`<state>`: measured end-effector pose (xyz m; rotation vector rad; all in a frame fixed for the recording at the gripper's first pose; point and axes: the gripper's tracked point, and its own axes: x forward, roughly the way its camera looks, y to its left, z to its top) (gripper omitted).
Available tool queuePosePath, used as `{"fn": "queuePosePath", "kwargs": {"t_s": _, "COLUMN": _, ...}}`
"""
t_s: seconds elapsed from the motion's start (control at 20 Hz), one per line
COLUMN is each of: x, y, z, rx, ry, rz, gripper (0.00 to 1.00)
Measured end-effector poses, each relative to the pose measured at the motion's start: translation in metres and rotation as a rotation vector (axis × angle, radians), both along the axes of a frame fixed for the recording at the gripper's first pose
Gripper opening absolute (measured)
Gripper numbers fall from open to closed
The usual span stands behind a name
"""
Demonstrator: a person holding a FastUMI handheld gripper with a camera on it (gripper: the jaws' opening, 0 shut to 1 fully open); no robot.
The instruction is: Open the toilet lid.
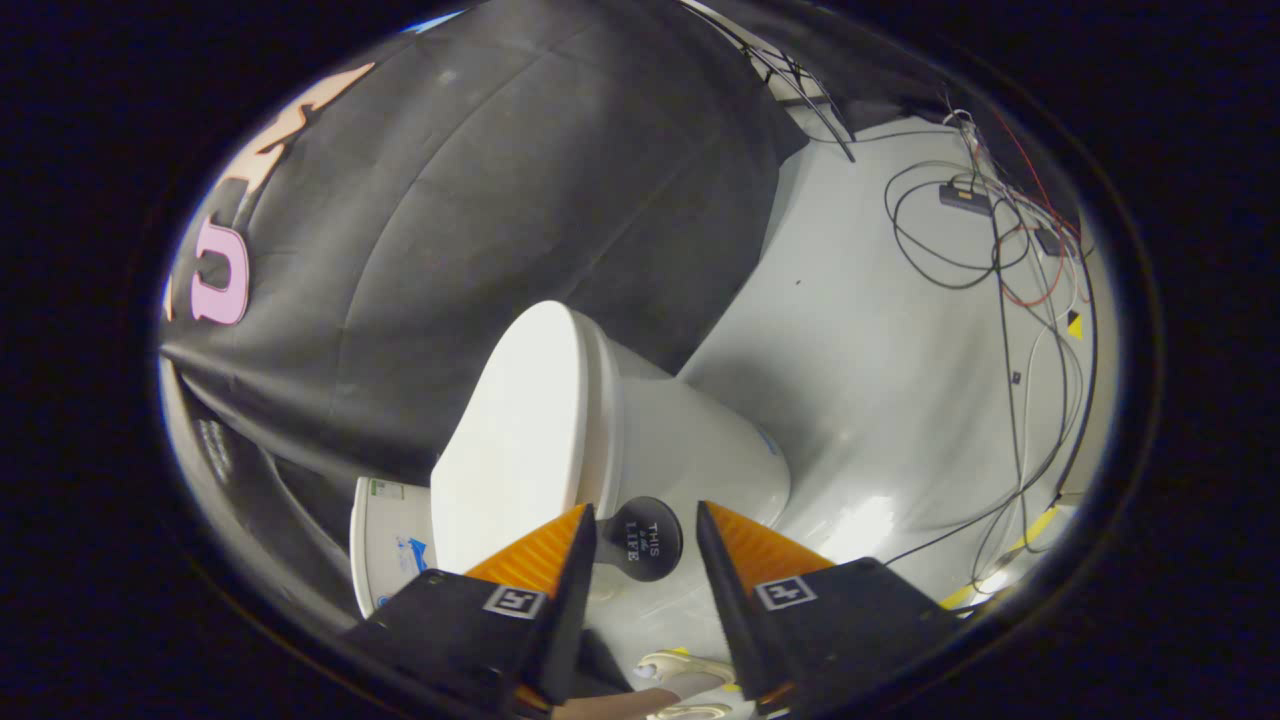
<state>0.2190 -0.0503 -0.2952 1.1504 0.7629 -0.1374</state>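
Black cloth wall (520, 200), creased, hangs to pale grey glossy floor (860, 380) w/ light glare; loose cables (1000, 260) & small black boxes (965, 197) at far side; yellow tape marks (1074, 325) nr floor edge.

pale grey floor (880, 400) carries the white toilet (640, 440); loose cables (1000, 250) sprawl at about 2 o'clock from it.

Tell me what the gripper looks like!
The gripper has two pointy fingers shaped like wedges. Their flat faces are orange with tiny ridges, and their edges are black. Each finger sits on a black block that has a small square black-and-white marker stuck on it.
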Motion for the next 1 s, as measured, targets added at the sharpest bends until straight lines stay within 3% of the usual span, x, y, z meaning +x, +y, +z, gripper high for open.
{"fn": "queuePosePath", "kwargs": {"t_s": 0.3, "x": 0.001, "y": 0.002, "z": 0.017, "rx": 0.211, "ry": -0.059, "rz": -0.112, "gripper": 0.05}}
{"fn": "queuePosePath", "kwargs": {"t_s": 0.35, "x": 0.000, "y": 0.002, "z": 0.016, "rx": 0.198, "ry": -0.051, "rz": -0.112, "gripper": 0.01}}
{"fn": "queuePosePath", "kwargs": {"t_s": 0.8, "x": -0.007, "y": 0.007, "z": 0.078, "rx": 0.031, "ry": 0.019, "rz": -0.069, "gripper": 0.00}}
{"fn": "queuePosePath", "kwargs": {"t_s": 1.0, "x": -0.010, "y": 0.018, "z": 0.127, "rx": -0.136, "ry": 0.024, "rz": -0.013, "gripper": 0.00}}
